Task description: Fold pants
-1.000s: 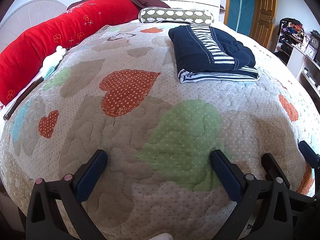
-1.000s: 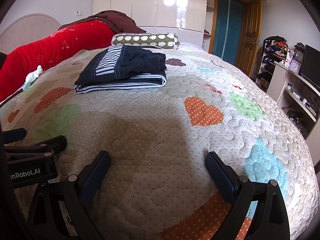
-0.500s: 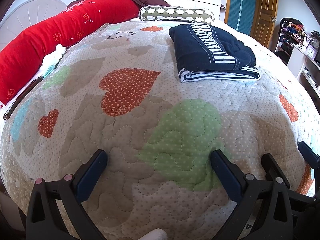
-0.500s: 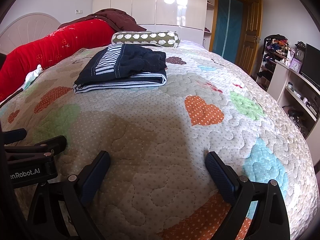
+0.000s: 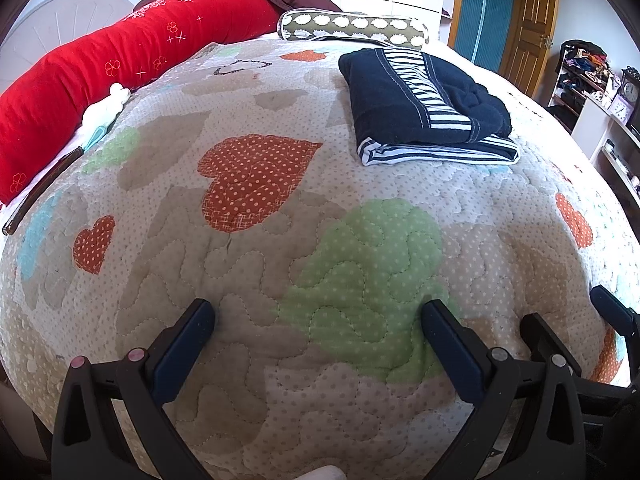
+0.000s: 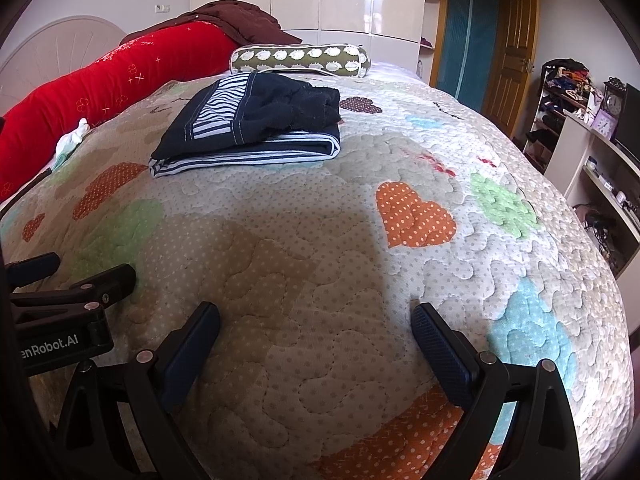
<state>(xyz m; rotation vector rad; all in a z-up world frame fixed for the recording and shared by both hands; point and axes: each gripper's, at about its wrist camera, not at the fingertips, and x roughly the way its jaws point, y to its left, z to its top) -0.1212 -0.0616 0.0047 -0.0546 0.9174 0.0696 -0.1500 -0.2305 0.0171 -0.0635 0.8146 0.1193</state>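
Note:
Navy pants (image 5: 420,108) with blue-and-white striped trim lie folded in a neat stack on the quilted bed, far ahead of both grippers; the right wrist view shows the same pants (image 6: 256,124) at upper left. My left gripper (image 5: 318,320) hovers open over the quilt's near edge, nothing between its fingers. My right gripper (image 6: 316,324) is open too, empty, just right of the left one. The right gripper's tips (image 5: 608,312) show at the left view's right edge, and the left gripper's body (image 6: 68,304) shows at the right view's left edge.
The quilt (image 5: 248,184) with heart patches covers the bed. A long red bolster (image 5: 120,60) runs along the left side, an olive patterned pillow (image 5: 352,28) lies at the far end. A shelf unit with a clock (image 6: 600,152) stands right of the bed.

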